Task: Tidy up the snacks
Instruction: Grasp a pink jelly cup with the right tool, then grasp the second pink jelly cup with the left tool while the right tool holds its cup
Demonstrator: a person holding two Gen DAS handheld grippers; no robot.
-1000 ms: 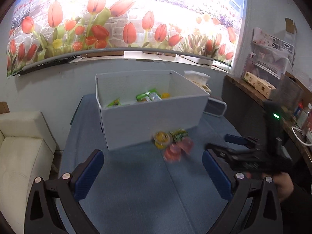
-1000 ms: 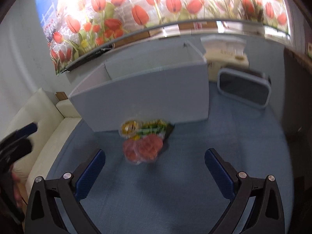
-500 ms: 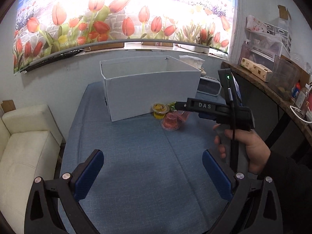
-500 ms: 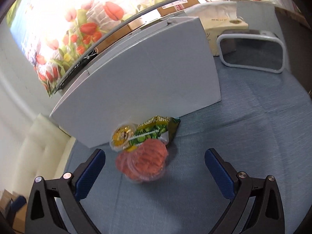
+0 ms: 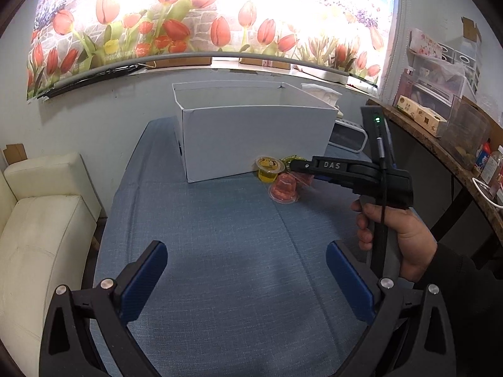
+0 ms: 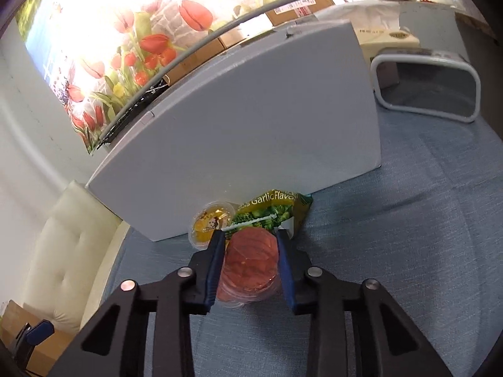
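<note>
Blue cloth table (image 5: pixel 220 251) under tulip mural, white box (image 5: pixel 257 138) far, right gripper (image 6: pixel 251 251) just closed from wide open, pads pressing red cup (image 6: pixel 248 267) before the box, yellow cup (image 6: pixel 210 223) and green packet (image 6: pixel 270 210) just beyond, left gripper (image 5: pixel 248 279) wide open, empty, near.

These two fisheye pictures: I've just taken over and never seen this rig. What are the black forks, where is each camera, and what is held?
No robot arm here: a person carries a hand-held gripper in each hand, each with a camera looking along its two blue-padded fingers.

The left view shows the left hand-held gripper, jaws wide and empty, above the blue tablecloth. It also shows the person's hand holding the other tool.

The right view shows the right hand-held gripper, which has just closed on a red jelly cup that stands on the cloth.

Behind it lie a yellow jelly cup and a green snack packet, against a white box.
</note>
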